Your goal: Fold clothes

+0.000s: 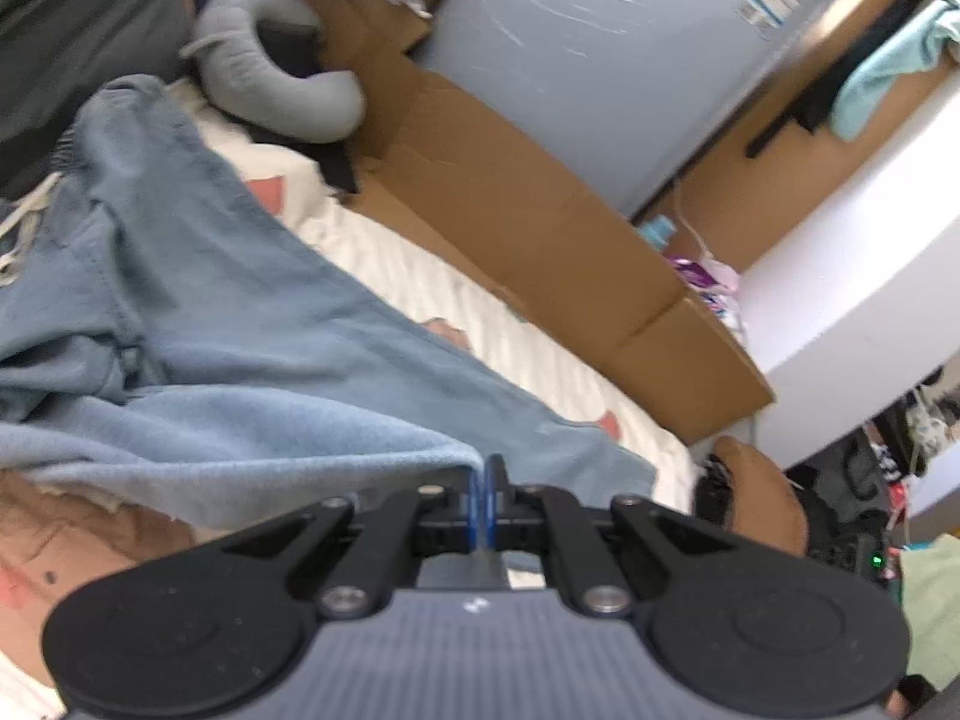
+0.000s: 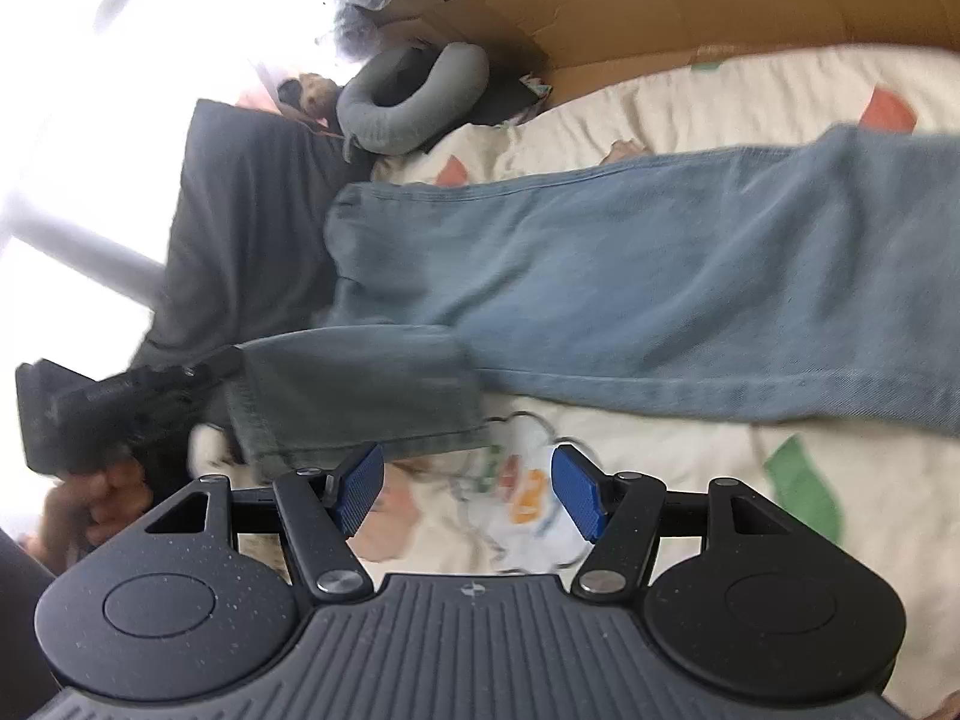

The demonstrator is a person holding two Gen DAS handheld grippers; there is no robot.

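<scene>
Light blue jeans (image 1: pixel 240 324) lie spread on a white patterned bedsheet (image 1: pixel 456 294). My left gripper (image 1: pixel 483 483) is shut on an edge of the denim, its blue pads pressed together with cloth between them. In the right wrist view the jeans (image 2: pixel 660 276) stretch across the bed, and one leg end (image 2: pixel 354 390) is doubled back towards the left. The left gripper (image 2: pixel 198 375) shows there at the left edge, pinching that leg's hem, with a hand (image 2: pixel 102 498) under it. My right gripper (image 2: pixel 468 480) hovers open over the sheet (image 2: pixel 660 480), just below that hem, holding nothing.
A grey neck pillow (image 1: pixel 270 84) and a dark grey cloth (image 2: pixel 246 222) lie at the head of the bed. An open cardboard box (image 1: pixel 528 222) and a grey appliance (image 1: pixel 600 48) stand beside the bed. A hand (image 1: pixel 759 492) is at the sheet's edge.
</scene>
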